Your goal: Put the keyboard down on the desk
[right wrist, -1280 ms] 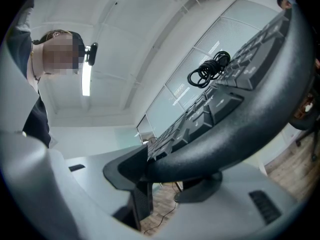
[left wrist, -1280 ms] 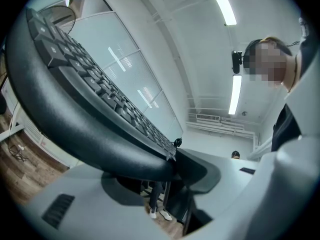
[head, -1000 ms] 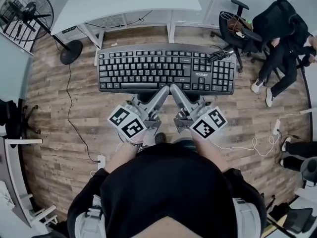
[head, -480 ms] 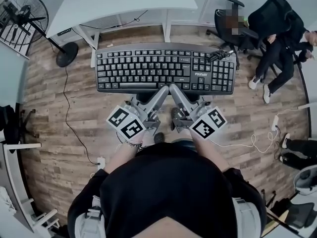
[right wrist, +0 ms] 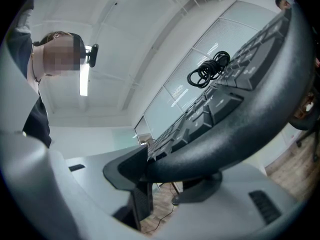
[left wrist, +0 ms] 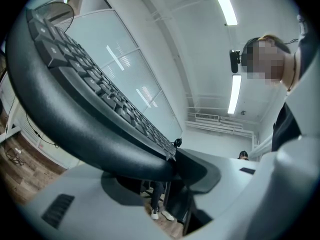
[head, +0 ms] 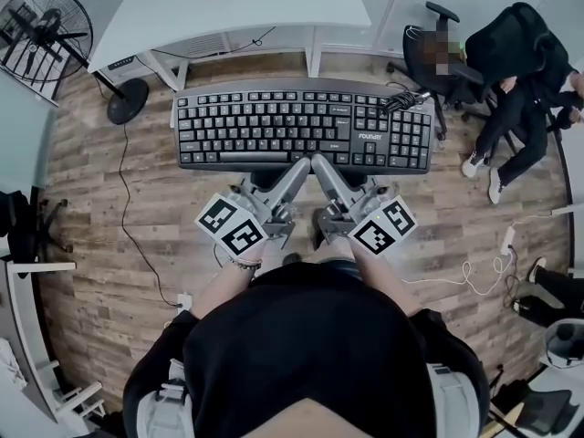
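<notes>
The black rectangular plastic keyboard (head: 301, 126) hangs in the air over the wood-plank floor (head: 100, 235) in the upper middle of the head view. Its long axis runs straight across the frame from left to right, keys facing up. The left tongs (head: 294, 168) and the right tongs (head: 323, 166) meet it side by side at the middle of its near long edge, the lower edge in the frame. Each pair is clamped on that rounded rim: in both gripper views one jaw lies over the key side and the other under the base, with the rim pinched between them. Both hands are thus equally near, and the keyboard's two ends stick out unsupported to left and right of the grip. The white flat-topped desk (head: 237, 3) lies beyond the keyboard at the top of the frame, its near edge just above the keyboard's far long edge and roughly parallel to it. Whether the desk top stands higher or lower than the keyboard cannot be told from here. A coiled black cable (head: 401, 103) rests on the keyboard's upper right corner. The coming move looks like a carry straight toward the top of the frame, far long edge first, then a level lowering. With so central and narrow a grip, either end could dip and the loose coil could slide.
</notes>
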Demonstrator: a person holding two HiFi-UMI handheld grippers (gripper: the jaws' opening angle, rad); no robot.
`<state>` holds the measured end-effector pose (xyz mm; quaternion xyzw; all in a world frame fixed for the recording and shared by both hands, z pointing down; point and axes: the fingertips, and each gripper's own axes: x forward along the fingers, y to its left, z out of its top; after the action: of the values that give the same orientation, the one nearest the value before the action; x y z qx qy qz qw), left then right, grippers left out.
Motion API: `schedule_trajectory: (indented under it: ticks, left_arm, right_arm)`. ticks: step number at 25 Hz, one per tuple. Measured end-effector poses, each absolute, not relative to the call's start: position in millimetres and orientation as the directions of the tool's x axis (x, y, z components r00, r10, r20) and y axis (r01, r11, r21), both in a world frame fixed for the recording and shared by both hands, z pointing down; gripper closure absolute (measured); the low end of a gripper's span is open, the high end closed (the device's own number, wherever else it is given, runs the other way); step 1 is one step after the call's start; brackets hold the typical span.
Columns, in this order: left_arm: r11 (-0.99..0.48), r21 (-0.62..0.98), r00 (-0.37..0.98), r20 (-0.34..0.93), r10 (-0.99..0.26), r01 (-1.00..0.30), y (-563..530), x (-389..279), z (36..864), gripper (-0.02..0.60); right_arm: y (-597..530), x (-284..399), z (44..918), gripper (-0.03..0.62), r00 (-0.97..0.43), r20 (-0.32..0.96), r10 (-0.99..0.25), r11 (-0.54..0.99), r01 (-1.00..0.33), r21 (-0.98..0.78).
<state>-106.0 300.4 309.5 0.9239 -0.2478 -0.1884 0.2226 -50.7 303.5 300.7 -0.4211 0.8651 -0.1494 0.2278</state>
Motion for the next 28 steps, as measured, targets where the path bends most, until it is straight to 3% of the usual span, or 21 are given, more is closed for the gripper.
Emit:
schedule_trajectory:
  ticks: [28]
  left_arm:
    - [-0.743,0.503,0.754,-0.242,-0.611,-0.441,163.5,-27.8,301.9,0.387]
  right_arm:
    - [161.5,27.4,293.0,0.401,-0.611,-0.268,-0.745,0.658,-0.606,-0.446]
